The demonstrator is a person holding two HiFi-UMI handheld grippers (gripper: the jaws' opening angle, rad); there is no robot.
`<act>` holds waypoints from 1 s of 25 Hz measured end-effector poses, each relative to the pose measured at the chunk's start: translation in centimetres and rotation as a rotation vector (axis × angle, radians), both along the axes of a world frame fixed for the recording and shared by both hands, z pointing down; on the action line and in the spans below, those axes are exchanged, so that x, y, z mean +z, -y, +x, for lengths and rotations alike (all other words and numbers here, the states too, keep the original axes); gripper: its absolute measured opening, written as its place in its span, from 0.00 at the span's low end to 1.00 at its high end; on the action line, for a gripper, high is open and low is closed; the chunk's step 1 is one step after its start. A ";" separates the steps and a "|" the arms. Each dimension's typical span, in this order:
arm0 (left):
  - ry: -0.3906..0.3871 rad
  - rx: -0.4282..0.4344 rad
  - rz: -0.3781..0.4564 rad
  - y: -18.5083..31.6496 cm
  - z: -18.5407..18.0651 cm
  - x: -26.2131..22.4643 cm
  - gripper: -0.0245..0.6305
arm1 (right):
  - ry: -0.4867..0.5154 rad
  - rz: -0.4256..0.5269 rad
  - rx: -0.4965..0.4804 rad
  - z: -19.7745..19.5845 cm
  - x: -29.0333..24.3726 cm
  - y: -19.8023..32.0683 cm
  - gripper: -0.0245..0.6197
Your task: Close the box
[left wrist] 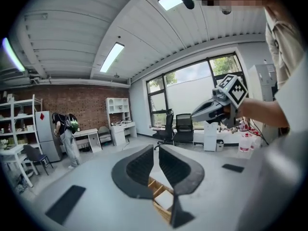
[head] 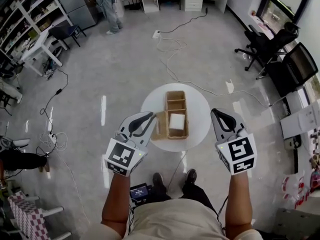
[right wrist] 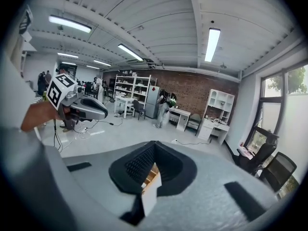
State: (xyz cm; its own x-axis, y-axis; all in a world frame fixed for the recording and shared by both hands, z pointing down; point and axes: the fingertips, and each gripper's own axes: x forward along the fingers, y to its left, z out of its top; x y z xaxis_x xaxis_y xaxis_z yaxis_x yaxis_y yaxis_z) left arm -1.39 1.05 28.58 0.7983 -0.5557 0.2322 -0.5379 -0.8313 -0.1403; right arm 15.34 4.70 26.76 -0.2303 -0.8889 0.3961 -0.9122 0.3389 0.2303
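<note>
While the box [head: 176,115] sits open: tan, split into compartments, middle of the round white table [head: 200,109], long axis running away from the person.
Contents: 1 white block [head: 177,121] in the near compartment; the far compartments look empty.
Lid: my read is that the tan panel [head: 159,126] hanging off the box's left side is the flap to swing over. I can't make out the hinge.
Left gripper [head: 148,118]: jaws closed, nothing between them. Tips are just beside that panel; can't tell if they touch it.
Right gripper [head: 218,115]: jaws closed too, empty. It's at the table's right edge, apart from the box.
Step in hand: approach. The lid isn't over the box yet.
How to do it well: keep the left jaws closed and use the tips as a pusher under the panel's outer edge. Sweep it up and over to the right in 1 arc. Set the right gripper against the box's right wall first as a brace. Check the white block sits below the rim so the lid seats flat, then press down last.
Risk: the box looks light and the tabletop smooth, so a 1-sided push likely skates it toward the edge.
Room: cables [head: 170,49] on the floor beyond the table, office chair [head: 262,46] far right, 1 person [head: 107,4] standing far back. None of it is in the way.
</note>
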 end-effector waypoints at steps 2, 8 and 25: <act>-0.007 -0.028 -0.031 0.5 0.0 1.1 0.09 | -0.002 -0.008 -0.017 0.1 0.7 0.9 0.03; -0.023 -0.086 -0.114 1.8 -0.8 5.1 0.09 | -0.003 -0.038 -0.056 -0.4 3.7 3.5 0.03; -0.127 -0.239 -0.416 2.0 -2.6 21.6 0.09 | -0.012 -0.154 -0.115 -1.8 14.7 6.3 0.03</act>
